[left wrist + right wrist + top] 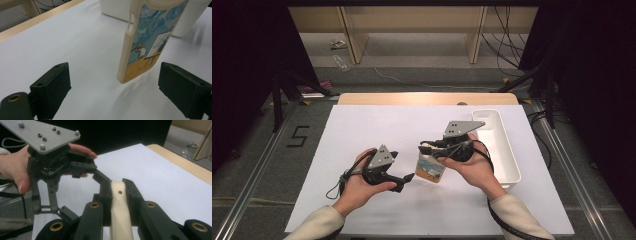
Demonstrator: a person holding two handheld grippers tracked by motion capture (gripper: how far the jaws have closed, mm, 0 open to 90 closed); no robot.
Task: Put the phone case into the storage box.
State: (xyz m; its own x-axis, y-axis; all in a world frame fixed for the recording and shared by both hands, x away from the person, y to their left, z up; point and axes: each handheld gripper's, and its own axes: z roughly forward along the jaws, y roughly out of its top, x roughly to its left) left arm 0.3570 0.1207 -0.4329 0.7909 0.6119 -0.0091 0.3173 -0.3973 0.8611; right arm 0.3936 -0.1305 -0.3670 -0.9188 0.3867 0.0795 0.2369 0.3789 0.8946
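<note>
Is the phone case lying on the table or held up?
Held up: the right gripper clamps the phone case by its edge, hanging clear of the table.

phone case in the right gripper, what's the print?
Phone case: cream rim, painted scene of blue swirls, yellow field, painter at easel. Left gripper view shows it best.

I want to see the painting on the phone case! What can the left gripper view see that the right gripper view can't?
The left gripper view alone shows the phone case's painted back, a painter at an easel under a swirly blue sky, hanging between the left gripper's open jaws, with the white bin behind. The right gripper view alone shows the right gripper clamped on the case's cream edge, the left hand and the wooden table edge. Both show the case and the white tabletop.
</note>
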